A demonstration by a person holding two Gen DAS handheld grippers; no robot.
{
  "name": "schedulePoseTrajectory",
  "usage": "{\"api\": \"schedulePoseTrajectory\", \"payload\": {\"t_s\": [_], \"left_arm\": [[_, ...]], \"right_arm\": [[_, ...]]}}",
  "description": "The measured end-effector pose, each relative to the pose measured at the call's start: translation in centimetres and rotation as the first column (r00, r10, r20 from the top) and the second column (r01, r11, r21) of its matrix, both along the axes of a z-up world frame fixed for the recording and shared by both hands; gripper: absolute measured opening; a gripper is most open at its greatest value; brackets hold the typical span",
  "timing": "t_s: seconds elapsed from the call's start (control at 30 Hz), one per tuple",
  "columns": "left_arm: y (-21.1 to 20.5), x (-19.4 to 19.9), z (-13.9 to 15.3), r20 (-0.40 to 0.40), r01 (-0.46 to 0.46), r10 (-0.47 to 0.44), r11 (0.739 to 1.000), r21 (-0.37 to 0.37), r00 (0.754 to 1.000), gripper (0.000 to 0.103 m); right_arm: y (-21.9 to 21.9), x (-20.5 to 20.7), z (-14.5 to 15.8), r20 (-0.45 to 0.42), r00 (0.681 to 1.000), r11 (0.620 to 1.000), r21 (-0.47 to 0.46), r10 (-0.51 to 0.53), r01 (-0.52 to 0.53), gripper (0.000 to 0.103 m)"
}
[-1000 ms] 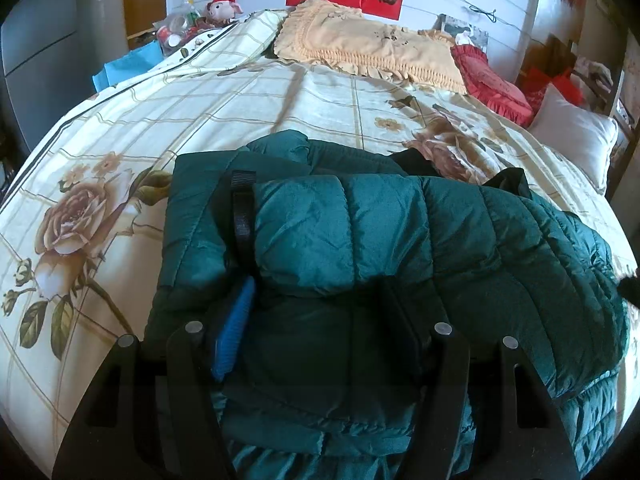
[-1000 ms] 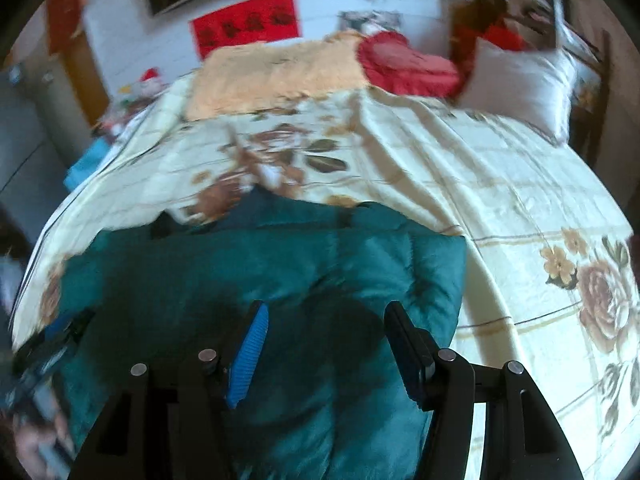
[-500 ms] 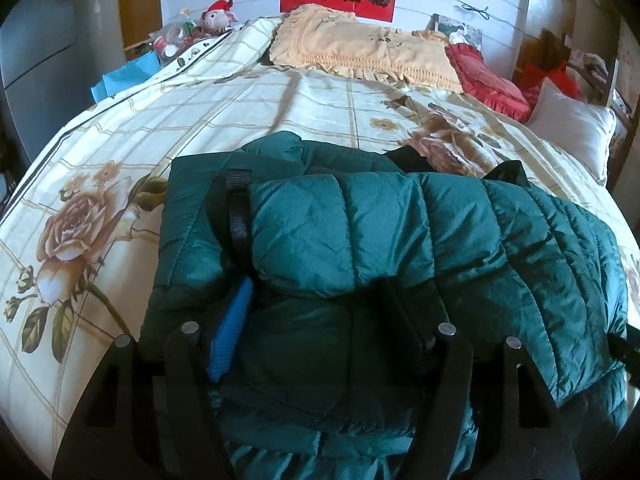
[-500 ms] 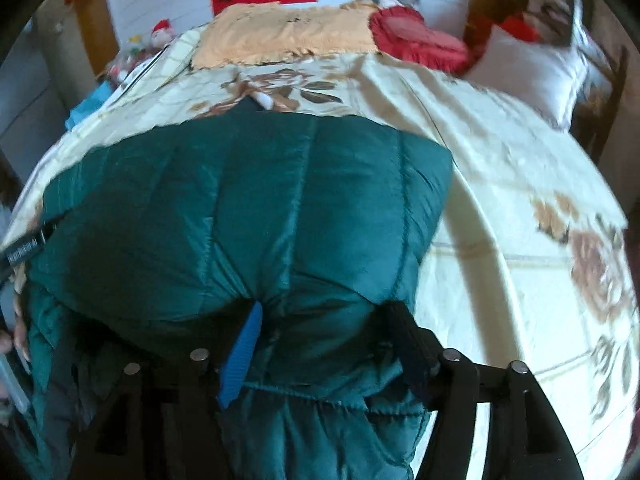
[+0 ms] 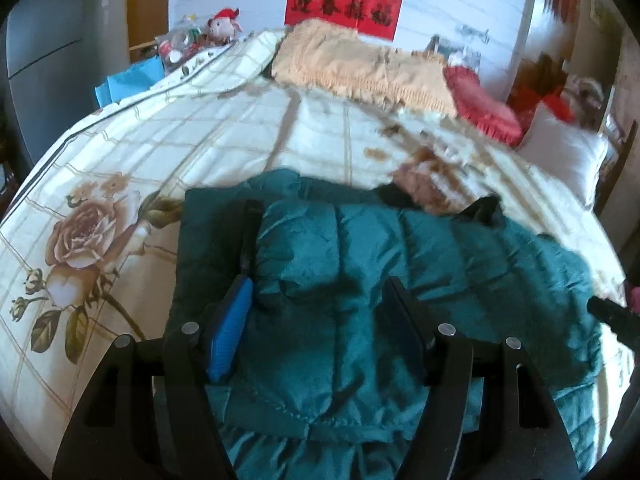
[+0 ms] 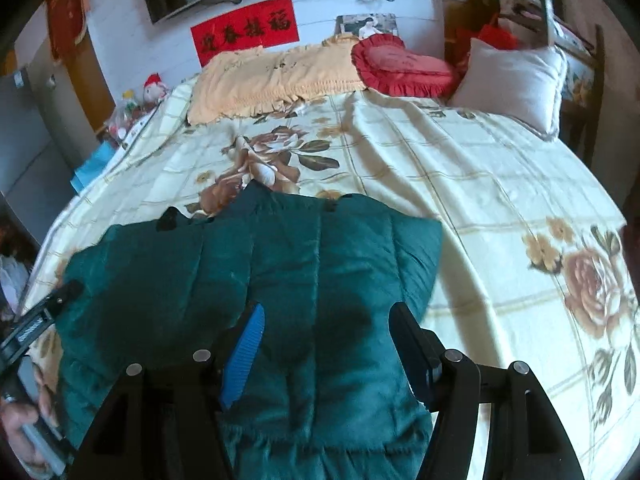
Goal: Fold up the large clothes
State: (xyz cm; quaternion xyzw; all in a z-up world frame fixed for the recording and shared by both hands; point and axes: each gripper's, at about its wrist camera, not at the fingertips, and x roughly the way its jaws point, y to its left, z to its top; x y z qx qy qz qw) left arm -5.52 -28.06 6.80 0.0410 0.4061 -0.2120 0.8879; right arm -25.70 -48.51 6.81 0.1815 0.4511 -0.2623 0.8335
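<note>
The green padded jacket (image 6: 256,280) lay folded across the near part of the bed, filling the space right in front of both grippers. Beyond it the floral bedspread (image 6: 460,184) ran bare toward the headboard, open room for a gripper to pass. That stretch ended at a yellow fringed pillow (image 6: 272,76), a red heart cushion (image 6: 400,66) and a white pillow (image 6: 516,80) lined against the wall. On the jacket's right the bedspread was bare to the bed's edge. On its left, bare bedspread (image 5: 100,200) reached the edge, with clutter and a plush toy (image 5: 222,28) standing past the far corner.
</note>
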Motion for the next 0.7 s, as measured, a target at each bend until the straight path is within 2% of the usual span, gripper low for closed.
{"api": "schedulePoseTrajectory", "payload": {"t_s": [0.07,0.17,0.27,0.5,0.63,0.7], "left_arm": [[-0.6,0.9,-1.6,-0.039,0.002,0.000,0.999,0.053,0.999,0.069],[-0.7,0.9,-2.5,-0.021,0.010,-0.009,0.999,0.046,1.000,0.075],[-0.8,0.8,-2.5,-0.019,0.020,-0.019,0.998,0.057,1.000,0.076],[1.9,-1.2,0.1,-0.021,0.034,-0.034,0.999,0.007,0.999,0.076],[4.5,-3.3,1.2,-0.011,0.050,-0.050,0.999,-0.008,0.999,0.076],[5.7,-4.2,1.4,-0.011,0.054,-0.054,0.998,-0.015,0.998,0.076]], "right_arm": [[-0.5,0.8,-1.2,-0.037,0.999,1.000,-0.019,-0.018,0.018,0.063],[-0.6,1.3,-3.1,-0.092,0.995,0.997,-0.070,-0.022,0.015,0.063],[-0.4,1.2,-3.9,-0.099,0.995,0.995,-0.095,-0.021,0.011,0.063],[0.6,-1.0,-0.8,-0.041,0.998,0.996,-0.086,-0.040,0.036,0.063],[1.9,-2.9,1.0,-0.016,0.999,0.996,-0.081,-0.040,0.039,0.073],[2.4,-3.7,1.6,-0.012,0.999,0.997,-0.070,-0.038,0.037,0.073]]}}
